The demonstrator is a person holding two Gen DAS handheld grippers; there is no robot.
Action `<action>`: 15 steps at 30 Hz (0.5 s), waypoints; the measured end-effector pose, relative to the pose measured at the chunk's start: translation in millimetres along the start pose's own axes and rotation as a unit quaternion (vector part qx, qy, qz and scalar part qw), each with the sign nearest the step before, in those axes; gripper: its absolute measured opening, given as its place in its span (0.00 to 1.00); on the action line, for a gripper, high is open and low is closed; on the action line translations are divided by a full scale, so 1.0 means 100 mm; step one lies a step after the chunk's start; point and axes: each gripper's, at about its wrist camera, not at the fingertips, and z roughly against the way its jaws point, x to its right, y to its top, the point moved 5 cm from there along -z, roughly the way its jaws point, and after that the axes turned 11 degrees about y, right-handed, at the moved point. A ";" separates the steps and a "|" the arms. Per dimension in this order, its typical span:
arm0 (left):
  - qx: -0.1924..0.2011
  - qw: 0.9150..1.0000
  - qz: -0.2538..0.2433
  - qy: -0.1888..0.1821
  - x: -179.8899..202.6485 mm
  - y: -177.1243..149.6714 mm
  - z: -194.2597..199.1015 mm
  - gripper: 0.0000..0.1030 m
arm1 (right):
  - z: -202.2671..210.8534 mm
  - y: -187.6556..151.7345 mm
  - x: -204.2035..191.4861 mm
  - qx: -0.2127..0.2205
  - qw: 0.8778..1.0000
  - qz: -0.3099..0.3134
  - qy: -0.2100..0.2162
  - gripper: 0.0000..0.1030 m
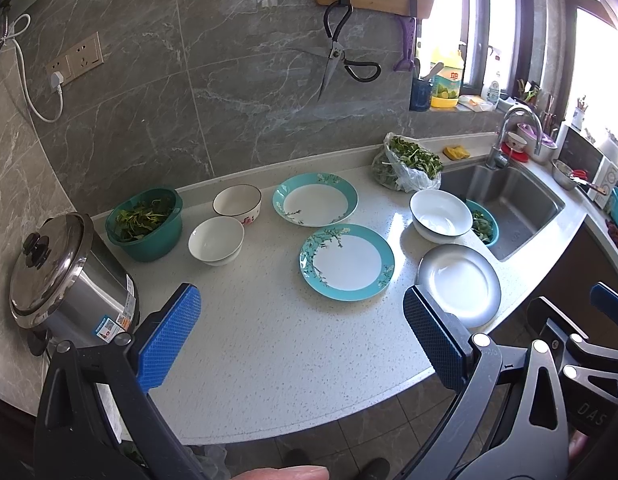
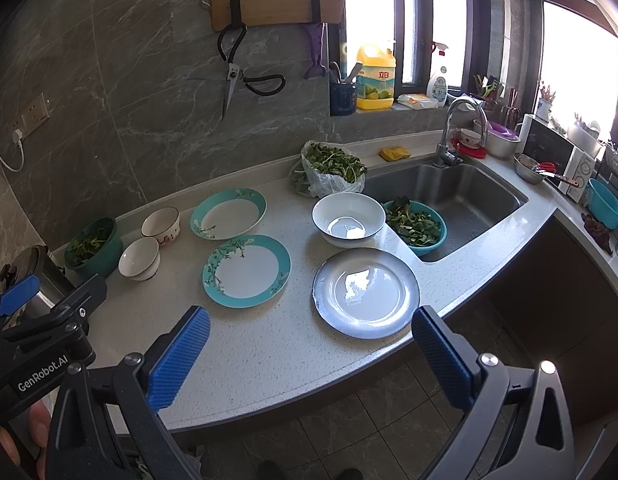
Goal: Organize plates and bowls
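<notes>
On the white counter lie two teal-rimmed plates, one near (image 1: pixel 347 262) (image 2: pixel 246 270) and one farther back (image 1: pixel 315 199) (image 2: pixel 228 214). A grey-rimmed plate (image 1: pixel 461 284) (image 2: pixel 366 292) sits by the front edge, with a large white bowl (image 1: pixel 441 215) (image 2: pixel 348 219) behind it. Two small bowls stand at the left, a plain white one (image 1: pixel 215 240) (image 2: pixel 139 258) and a dark-rimmed one (image 1: pixel 237 204) (image 2: pixel 161 225). My left gripper (image 1: pixel 301 340) hovers open over the counter's front, empty. My right gripper (image 2: pixel 311 354) is open too, just short of the grey-rimmed plate.
A green bowl of leaves (image 1: pixel 145 222) and a steel pot (image 1: pixel 65 276) stand at the left. A bag of greens (image 1: pixel 407 164) and a teal colander (image 2: pixel 415 226) sit by the sink (image 2: pixel 461 196). Scissors (image 1: pixel 335 56) hang on the wall.
</notes>
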 end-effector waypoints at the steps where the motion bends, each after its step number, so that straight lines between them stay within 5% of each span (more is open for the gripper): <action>1: 0.000 1.000 0.000 0.000 0.00 0.00 0.00 1.00 | 0.00 0.00 0.00 0.000 1.000 0.000 0.000 1.00; 15: -0.002 1.000 0.000 0.000 -0.01 -0.04 0.00 1.00 | -0.01 -0.02 -0.01 -0.001 1.000 0.001 0.000 1.00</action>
